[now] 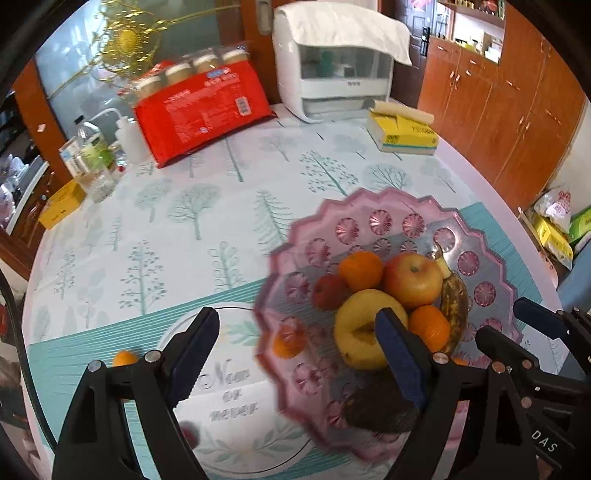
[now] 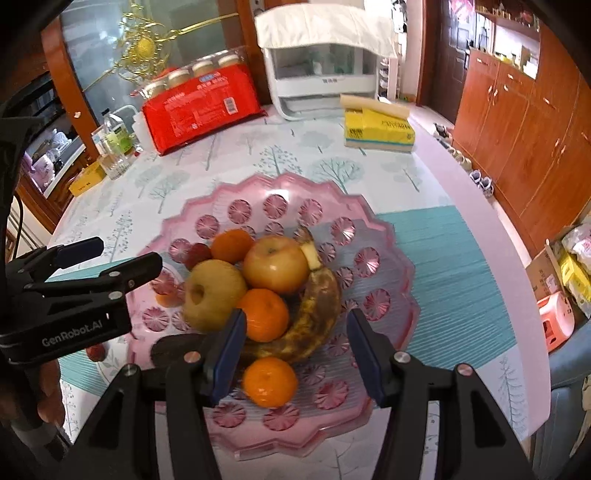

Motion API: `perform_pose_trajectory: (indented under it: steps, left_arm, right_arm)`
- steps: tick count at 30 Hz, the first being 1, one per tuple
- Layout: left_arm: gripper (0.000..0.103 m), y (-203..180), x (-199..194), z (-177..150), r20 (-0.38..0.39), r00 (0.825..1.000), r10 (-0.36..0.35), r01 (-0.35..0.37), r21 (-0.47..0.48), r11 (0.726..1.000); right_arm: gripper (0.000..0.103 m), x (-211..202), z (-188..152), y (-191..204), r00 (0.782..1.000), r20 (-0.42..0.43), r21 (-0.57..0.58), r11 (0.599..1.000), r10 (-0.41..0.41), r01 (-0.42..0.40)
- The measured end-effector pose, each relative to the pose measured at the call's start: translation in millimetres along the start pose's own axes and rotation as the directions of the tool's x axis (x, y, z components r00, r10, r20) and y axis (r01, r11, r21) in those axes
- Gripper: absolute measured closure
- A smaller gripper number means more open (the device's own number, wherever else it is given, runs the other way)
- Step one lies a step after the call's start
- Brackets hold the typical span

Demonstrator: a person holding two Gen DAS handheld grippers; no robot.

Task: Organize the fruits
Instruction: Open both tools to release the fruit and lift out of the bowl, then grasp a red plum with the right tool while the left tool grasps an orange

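Fruits (image 2: pixel 273 295) beneath both grippers' parted, empty fingers (image 2: pixel 227 350).

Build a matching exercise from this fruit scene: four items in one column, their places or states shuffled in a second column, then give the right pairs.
Items
1. brown-spotted overripe banana
2. red shrink-wrapped pack of jars
3. yellow tissue box
4. white cloth

Places or states
A. draped over the white countertop appliance
B. curled against the red-yellow apple in the scalloped pink plastic plate
C. on the tablecloth, at the far right, a paper roll along its far edge
D. leaning at the table's far left, lids upward

Pairs: 1-B, 2-D, 3-C, 4-A
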State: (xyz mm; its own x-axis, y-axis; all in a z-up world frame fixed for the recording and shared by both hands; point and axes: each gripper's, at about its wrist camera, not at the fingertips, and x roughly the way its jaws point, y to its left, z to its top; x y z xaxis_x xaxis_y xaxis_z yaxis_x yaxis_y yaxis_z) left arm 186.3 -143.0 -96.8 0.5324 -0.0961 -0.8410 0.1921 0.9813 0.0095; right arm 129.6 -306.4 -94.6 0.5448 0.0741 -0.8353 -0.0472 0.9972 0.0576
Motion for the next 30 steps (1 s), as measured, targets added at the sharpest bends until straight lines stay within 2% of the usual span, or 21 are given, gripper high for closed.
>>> perform_pose_trajectory:
  steps: [8,13,18,24,30]
  left_arm:
    - [0.018,53,-52,-4,0.068,0.997,0.045,-0.042,-0.043,0.998]
    - [0.014,101,-94,-5,0.128,0.988,0.084,-0.073,-0.092,0.993]
    - [0.013,145,-118,-11,0.153,0.982,0.111,-0.092,-0.127,0.988]
    - [0.013,185,-120,-28,0.129,0.984,0.125,-0.108,-0.128,0.986]
    - [0.013,215,-102,-49,0.094,0.990,0.105,-0.094,-0.118,0.989]
  right_arm:
    - [0.046,-32,9,49,0.997,0.073,-0.065,0.997,0.040,-0.035]
    - [0.046,-50,14,88,0.991,0.110,-0.108,0.992,0.075,-0.063]
    - [0.046,-58,12,130,0.987,0.120,-0.153,0.984,0.106,-0.087]
    - [0.046,-54,3,181,0.985,0.125,-0.198,0.975,0.123,-0.097]
    - [0.046,-36,-12,210,0.989,0.090,-0.189,0.977,0.116,-0.097]
